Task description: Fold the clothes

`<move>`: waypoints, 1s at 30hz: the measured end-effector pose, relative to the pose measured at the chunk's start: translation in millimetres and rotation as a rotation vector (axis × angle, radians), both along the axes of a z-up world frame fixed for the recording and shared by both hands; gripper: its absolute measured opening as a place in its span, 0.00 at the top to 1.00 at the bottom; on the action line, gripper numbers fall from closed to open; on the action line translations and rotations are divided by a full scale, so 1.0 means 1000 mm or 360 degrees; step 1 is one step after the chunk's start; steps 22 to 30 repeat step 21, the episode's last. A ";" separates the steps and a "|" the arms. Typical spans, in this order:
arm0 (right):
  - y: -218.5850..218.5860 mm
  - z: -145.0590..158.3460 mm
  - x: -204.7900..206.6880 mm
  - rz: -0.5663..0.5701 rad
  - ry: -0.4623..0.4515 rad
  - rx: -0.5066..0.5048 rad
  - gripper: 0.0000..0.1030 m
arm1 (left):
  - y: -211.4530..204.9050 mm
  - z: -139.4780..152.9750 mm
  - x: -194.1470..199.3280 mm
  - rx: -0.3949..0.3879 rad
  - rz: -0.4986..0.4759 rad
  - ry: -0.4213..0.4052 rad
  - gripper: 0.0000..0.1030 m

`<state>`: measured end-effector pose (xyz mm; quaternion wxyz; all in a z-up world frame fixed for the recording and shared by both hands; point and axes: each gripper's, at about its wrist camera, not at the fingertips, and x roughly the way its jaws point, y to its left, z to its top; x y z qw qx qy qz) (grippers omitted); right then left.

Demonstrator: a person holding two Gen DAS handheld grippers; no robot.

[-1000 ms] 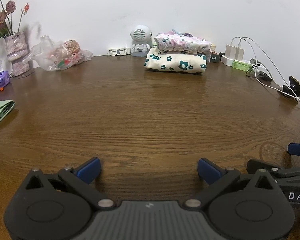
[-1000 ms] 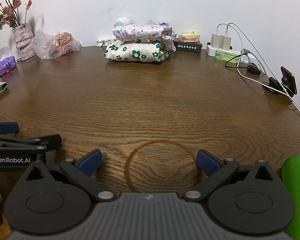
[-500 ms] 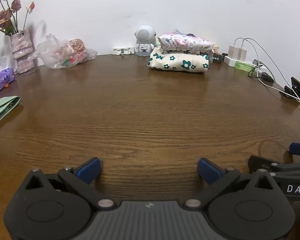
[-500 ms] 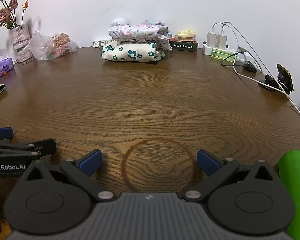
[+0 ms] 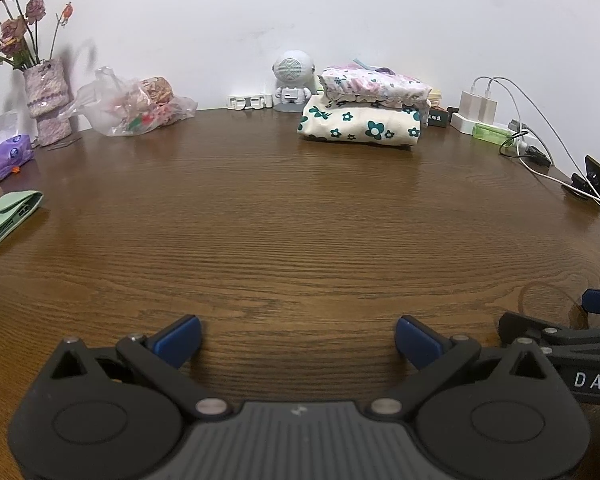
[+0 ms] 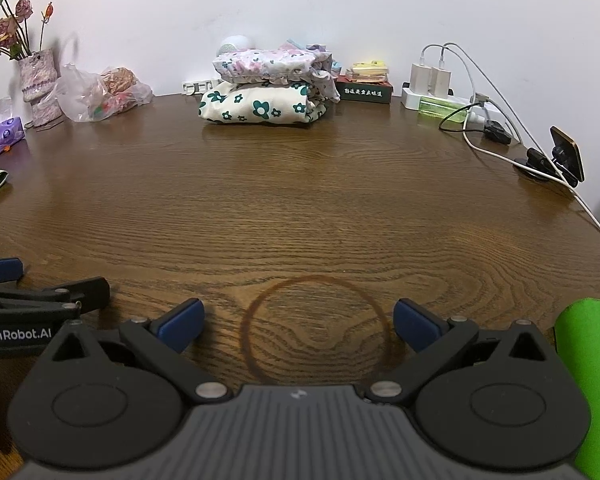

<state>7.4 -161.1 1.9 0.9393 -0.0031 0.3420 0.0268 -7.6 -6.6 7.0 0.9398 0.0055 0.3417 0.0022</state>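
Observation:
A stack of folded clothes (image 5: 360, 120) (image 6: 266, 88) rests at the far edge of the wooden table (image 5: 280, 220) (image 6: 300, 200), a cream flowered piece under a pink flowered one. My left gripper (image 5: 298, 338) is open near the table's front edge, with only bare wood between its blue pads. My right gripper (image 6: 299, 324) is open too, its fingers either side of a dark ring mark in the wood. Each gripper shows at the edge of the other's view. A bright green cloth (image 6: 592, 380) lies at the near right, beside the right gripper.
Along the back wall stand a vase of dried flowers (image 5: 46, 96), a plastic bag (image 5: 136, 108), a small white robot figure (image 5: 292, 80), a dark box (image 6: 364, 90) and chargers with cables (image 6: 432, 84). A phone holder (image 6: 566, 154) sits right; a green pouch (image 5: 8, 218) lies left.
Both views have drifted slightly; the folded stack sits a little differently in each frame. The fingers stay spread the same and nothing was picked up.

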 end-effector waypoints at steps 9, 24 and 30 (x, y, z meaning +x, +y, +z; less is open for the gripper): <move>0.001 0.000 -0.002 -0.0059 0.0001 0.0000 0.01 | 0.000 0.000 -0.001 0.0002 0.0004 -0.0001 0.00; 0.001 0.000 -0.002 -0.0064 -0.0001 0.0005 0.01 | -0.001 0.000 -0.002 0.0000 -0.0001 0.0000 0.00; 0.001 0.000 -0.002 -0.0064 -0.0001 0.0005 0.01 | -0.001 0.000 -0.002 0.0000 -0.0001 0.0000 0.00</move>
